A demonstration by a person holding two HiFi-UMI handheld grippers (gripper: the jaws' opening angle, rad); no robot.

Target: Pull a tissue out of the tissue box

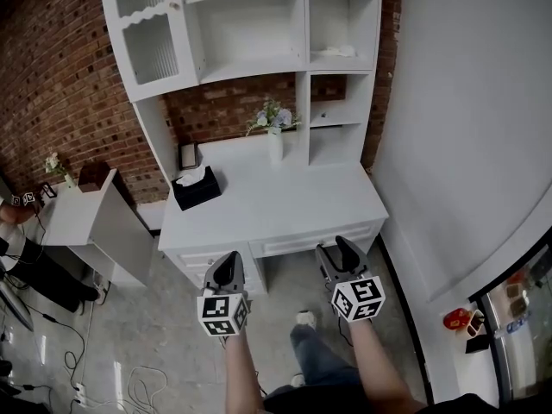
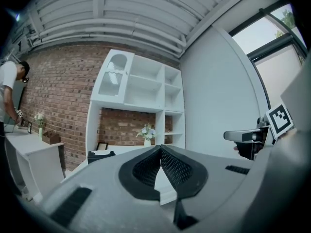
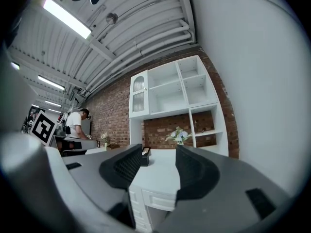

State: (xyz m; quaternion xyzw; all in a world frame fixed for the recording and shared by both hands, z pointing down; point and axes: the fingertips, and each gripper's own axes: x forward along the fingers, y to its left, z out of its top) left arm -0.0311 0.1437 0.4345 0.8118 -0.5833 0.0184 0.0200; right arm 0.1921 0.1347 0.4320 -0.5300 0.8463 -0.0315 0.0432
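Left gripper (image 1: 229,266): jaws met at tips, nothing between; hovered just off front edge of white desk (image 1: 285,198). Right gripper (image 1: 336,253): jaws stood wide apart, empty, also before desk front. Two grippers, neither touching desk. One black tissue box (image 1: 197,188) sat on desk's left rear part, one white tissue (image 1: 191,176) sticking up from top. One picture frame (image 1: 188,155) just behind box, at desk's back. One white vase (image 1: 275,145) with flowers at desk's back middle. One person (image 2: 9,89) stood well left of desk.

Left claw (image 1: 231,264) closed, right claw (image 1: 337,254) spread wide, both level
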